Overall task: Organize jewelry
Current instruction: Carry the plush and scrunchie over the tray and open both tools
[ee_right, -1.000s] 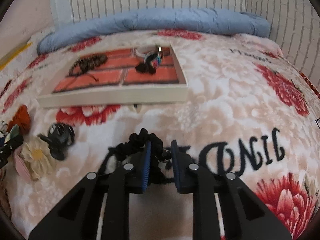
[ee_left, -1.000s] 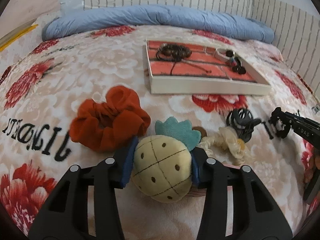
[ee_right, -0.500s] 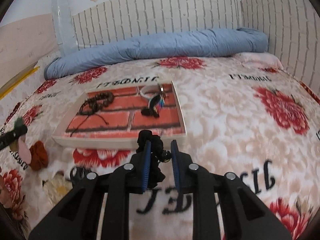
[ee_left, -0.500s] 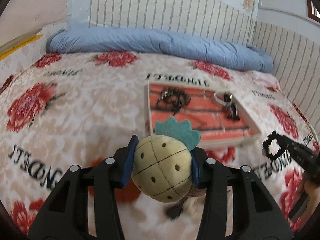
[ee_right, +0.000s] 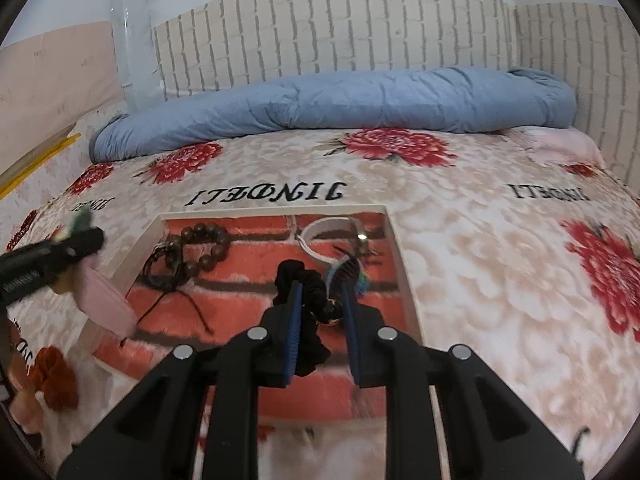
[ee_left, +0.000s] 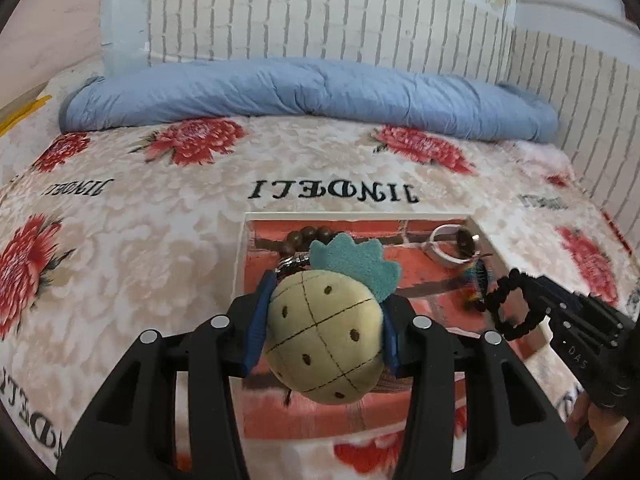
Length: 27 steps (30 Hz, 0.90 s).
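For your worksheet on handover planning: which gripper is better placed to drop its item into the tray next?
Probably the right gripper: its black scrunchie hangs over the tray, jaws slightly parted. The left gripper grips the pineapple plush near the tray's left edge.

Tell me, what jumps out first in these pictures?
The round yellow plush pineapple with a teal felt crown grabs the eye first, squeezed in the left tongs just above the shallow white tray with a red brick-pattern floor. Next comes the black fabric scrunchie in the right tongs, over the same tray. Behind it all, a long rolled blue quilt lies along the white brick wall.
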Motion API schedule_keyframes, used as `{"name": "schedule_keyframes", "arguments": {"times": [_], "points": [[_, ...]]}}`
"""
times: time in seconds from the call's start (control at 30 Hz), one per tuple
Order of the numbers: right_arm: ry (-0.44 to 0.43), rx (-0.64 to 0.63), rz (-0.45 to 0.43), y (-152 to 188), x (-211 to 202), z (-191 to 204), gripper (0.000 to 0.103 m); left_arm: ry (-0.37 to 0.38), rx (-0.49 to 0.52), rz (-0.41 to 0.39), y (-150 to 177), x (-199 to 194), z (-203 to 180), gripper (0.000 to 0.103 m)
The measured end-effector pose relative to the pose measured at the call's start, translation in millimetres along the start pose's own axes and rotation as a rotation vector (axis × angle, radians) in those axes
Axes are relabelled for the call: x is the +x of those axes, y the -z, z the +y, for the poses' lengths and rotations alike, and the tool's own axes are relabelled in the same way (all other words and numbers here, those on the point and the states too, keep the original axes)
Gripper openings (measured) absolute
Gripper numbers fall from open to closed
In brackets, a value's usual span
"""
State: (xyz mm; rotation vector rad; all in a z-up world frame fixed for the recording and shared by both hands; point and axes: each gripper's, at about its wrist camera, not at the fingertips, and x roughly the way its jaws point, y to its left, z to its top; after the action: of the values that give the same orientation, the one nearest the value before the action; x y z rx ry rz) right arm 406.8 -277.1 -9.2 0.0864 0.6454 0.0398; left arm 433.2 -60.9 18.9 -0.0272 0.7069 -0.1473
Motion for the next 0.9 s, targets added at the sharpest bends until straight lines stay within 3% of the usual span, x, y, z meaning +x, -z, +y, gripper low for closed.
{"name": "schedule_keyframes", "arguments": {"times": [0.13,0.33,0.5,0.9], "points": [[-0.008,-0.008,0.002,-3.5,24.6,4.1,0.02,0.016,-0.02,0.068,0.9,42.8,1.9,0.045],[-0.019,-0.003,0.01,-4.2,43.8,1.3,0.02,-0.002,0.014,0.102,9.0,75.1,1.4,0.045],[-0.002,-0.008,-0.009,-9.0,42.9,-0.7,0.02,-0.019,0.01,0.126,11.6,84.4,6.8,0.045],[0.025,-0.013,0.048,-2.0,62.6,-9.0,0.021,-0.046,0.005,0.128,13.6,90.9,15.0,0.047]]}}
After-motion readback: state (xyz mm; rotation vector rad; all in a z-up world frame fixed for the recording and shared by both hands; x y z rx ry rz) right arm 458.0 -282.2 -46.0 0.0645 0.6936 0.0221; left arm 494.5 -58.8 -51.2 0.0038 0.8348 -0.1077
